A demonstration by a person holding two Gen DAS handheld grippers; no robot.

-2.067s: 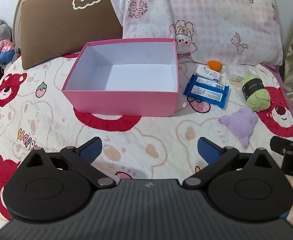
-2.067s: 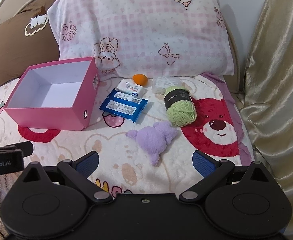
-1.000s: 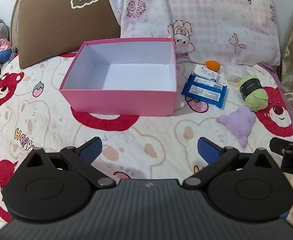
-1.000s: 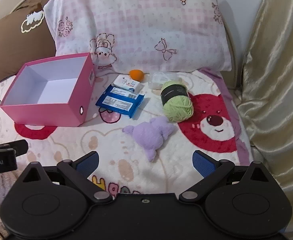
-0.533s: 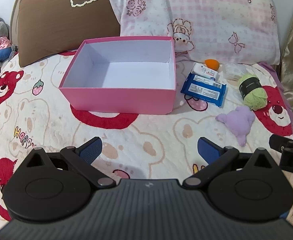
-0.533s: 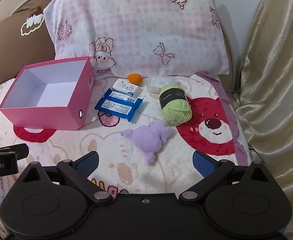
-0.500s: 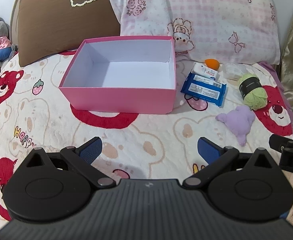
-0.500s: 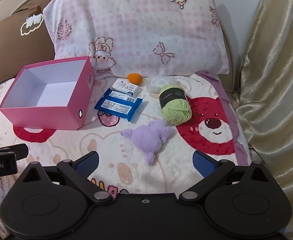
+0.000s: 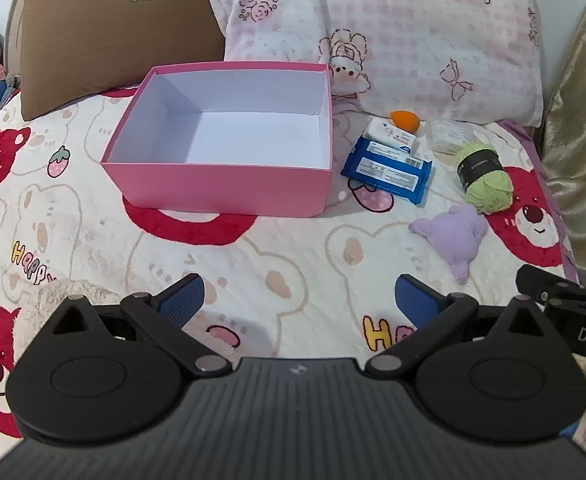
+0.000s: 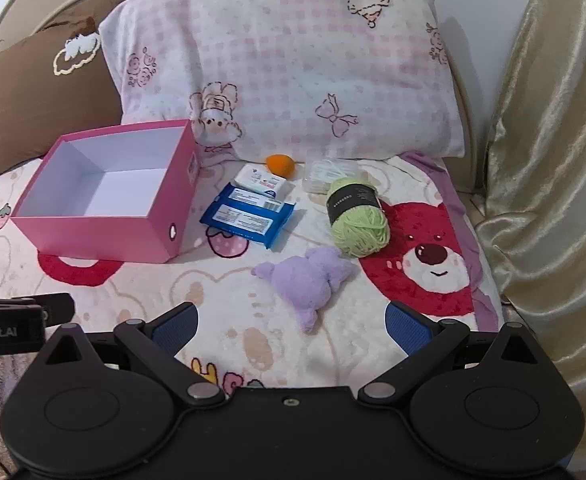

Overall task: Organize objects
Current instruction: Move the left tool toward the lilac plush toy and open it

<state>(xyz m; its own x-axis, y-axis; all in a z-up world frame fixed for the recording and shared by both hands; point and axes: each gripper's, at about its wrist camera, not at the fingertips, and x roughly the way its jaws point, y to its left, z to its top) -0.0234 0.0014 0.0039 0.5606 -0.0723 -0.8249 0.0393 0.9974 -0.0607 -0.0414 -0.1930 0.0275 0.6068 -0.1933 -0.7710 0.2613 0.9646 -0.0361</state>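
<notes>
Bedding filled both views: a bed (image 9: 293, 248) covered by a cream blanket printed with red bears, with a gold curtain (image 10: 553, 160) hanging along its right side. At the head leaned a pink checked pillow (image 10: 293, 60) and, to its left, a brown pillow (image 9: 105, 32) bearing a white cloud patch.

On the blanket sat a pink box (image 9: 229, 184), lid off, its white interior bare. All loose items lay to the right of the box, none inside it. Nearest the box lay a blue wipes packet (image 10: 249, 216), flat, with a small white packet (image 10: 261, 180) overlapping its far edge. Right of these sat a green yarn ball (image 10: 357, 216) with a black paper band. In front of the yarn, just beside it, lay a purple plush toy (image 10: 305, 280). Behind the yarn, against the pink pillow, rested a clear plastic bag (image 10: 329, 170); whether it touched the yarn could not be told. An orange sponge (image 10: 279, 164) lay just behind the white packet.

Left hand-held gripper (image 9: 297, 300) hovered over the blanket in front of the box, fingers spread wide, nothing between them. Right hand-held gripper (image 10: 291, 324) hovered in front of the plush toy, also spread wide and holding nothing. Each one showed at the edge of the other's view.
</notes>
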